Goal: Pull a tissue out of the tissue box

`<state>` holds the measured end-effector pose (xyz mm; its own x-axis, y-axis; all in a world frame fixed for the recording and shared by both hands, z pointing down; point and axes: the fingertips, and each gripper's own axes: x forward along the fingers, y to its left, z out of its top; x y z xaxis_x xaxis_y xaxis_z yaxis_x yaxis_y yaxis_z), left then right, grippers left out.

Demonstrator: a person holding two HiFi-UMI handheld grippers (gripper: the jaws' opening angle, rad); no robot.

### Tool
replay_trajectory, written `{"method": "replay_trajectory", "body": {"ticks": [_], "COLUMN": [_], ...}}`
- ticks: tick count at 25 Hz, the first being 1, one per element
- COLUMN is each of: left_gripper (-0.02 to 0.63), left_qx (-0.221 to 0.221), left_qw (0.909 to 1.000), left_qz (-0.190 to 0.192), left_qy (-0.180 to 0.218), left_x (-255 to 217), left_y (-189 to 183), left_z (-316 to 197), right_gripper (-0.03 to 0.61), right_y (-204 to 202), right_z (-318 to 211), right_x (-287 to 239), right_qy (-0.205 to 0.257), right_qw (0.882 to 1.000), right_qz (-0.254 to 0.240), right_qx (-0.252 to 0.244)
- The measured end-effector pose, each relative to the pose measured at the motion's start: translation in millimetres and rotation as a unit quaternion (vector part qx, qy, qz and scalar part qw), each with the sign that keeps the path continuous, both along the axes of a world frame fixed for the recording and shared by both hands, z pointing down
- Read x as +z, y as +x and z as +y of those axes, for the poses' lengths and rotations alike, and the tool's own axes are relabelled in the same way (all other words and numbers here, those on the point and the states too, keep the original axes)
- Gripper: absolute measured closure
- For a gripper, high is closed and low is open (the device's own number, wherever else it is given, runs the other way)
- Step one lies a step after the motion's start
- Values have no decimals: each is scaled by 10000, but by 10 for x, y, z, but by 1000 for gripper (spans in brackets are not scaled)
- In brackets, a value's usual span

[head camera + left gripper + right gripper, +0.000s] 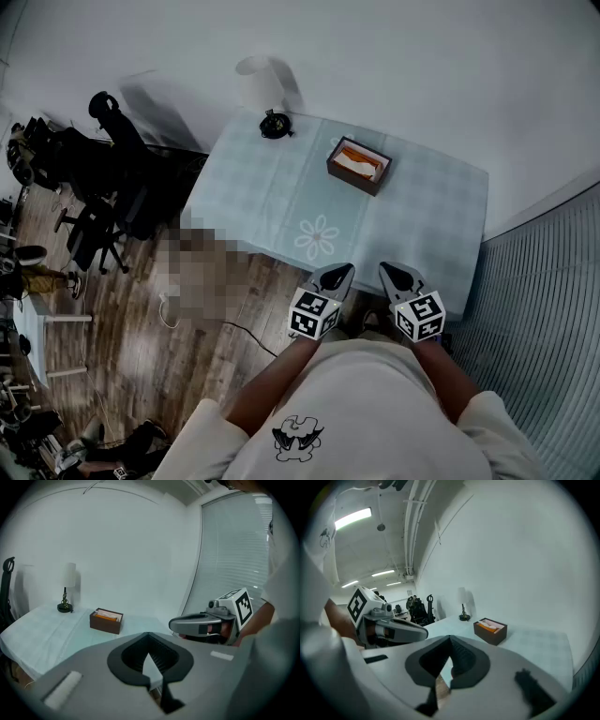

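A dark brown tissue box (357, 165) with an orange and white tissue top stands at the far side of the pale blue checked table (281, 202). It also shows in the left gripper view, tissue box (107, 620), and in the right gripper view, tissue box (491, 631). Both grippers hover side by side at the table's near edge, well short of the box. My left gripper (333, 278) (149, 637) is shut and empty. My right gripper (398, 277) (450, 639) is shut and empty too. Each gripper view shows the other one: right gripper (197, 623), left gripper (401, 630).
A small black table lamp (275, 123) (65, 599) stands at the table's far left corner. Black office chairs (103, 187) sit left of the table on the wooden floor. White blinds (548, 309) run along the right. A flower print (317, 236) marks the cloth.
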<state>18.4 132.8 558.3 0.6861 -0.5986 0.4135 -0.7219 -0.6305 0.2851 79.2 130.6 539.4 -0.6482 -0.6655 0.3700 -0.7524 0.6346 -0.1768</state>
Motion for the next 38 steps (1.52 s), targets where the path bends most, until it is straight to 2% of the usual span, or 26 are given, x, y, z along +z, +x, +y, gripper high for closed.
{"method": "replay_trajectory", "body": {"ticks": [17, 21, 29, 38], "left_gripper": [607, 607, 607, 607], "left_qx": [-19, -30, 95, 4], "left_qw": [10000, 9999, 9997, 9992], "left_qz": [39, 95, 204, 264], "left_qy": [-88, -76, -126, -299], "left_x": [22, 46, 131, 190], "left_y": [-157, -257, -565, -647], "left_z": [-22, -56, -15, -197], "right_gripper": [568, 566, 565, 565], "right_y": [-168, -288, -506, -370], "right_z": [-12, -35, -27, -291], "right_x": [-22, 71, 154, 212], "right_qy": [-22, -217, -212, -327], "right_qw": [10000, 9997, 9994, 9982], "right_qz": [28, -115, 41, 99], "right_qx": [-56, -91, 285, 503]}}
